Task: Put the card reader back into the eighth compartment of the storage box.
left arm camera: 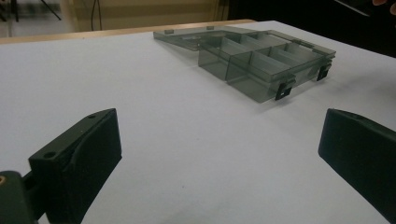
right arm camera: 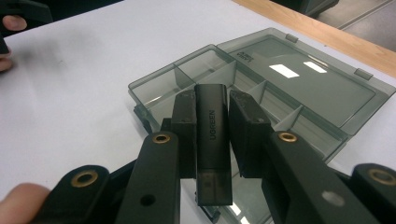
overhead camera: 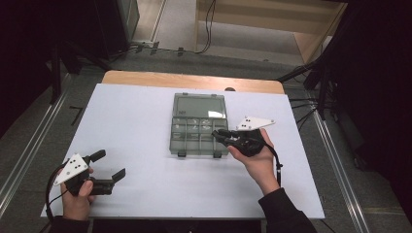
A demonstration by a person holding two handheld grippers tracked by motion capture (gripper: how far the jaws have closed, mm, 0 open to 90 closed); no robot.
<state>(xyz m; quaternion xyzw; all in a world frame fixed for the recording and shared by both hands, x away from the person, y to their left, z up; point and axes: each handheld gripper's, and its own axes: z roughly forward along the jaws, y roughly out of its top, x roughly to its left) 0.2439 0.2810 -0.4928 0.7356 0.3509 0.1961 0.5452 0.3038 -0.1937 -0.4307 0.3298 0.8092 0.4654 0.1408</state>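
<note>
My right hand-held gripper [right arm camera: 212, 135] clamps a black UGREEN stick [right arm camera: 212, 140] over the open organizer box [overhead camera: 199, 124].

My left hand-held gripper [overhead camera: 111, 165], jaws spread wide and empty, rests on the white table [overhead camera: 141, 121] well left of the box, nearer the table's front edge.

At frame centre the compartment box [overhead camera: 199, 124] is smoky translucent grey with black latches. The sheet [overhead camera: 136, 136] beneath is plain white, the table edge [overhead camera: 145, 77] at top light wood. Both grippers are black; the stick [right arm camera: 212, 135] is black with grey lettering.
</note>
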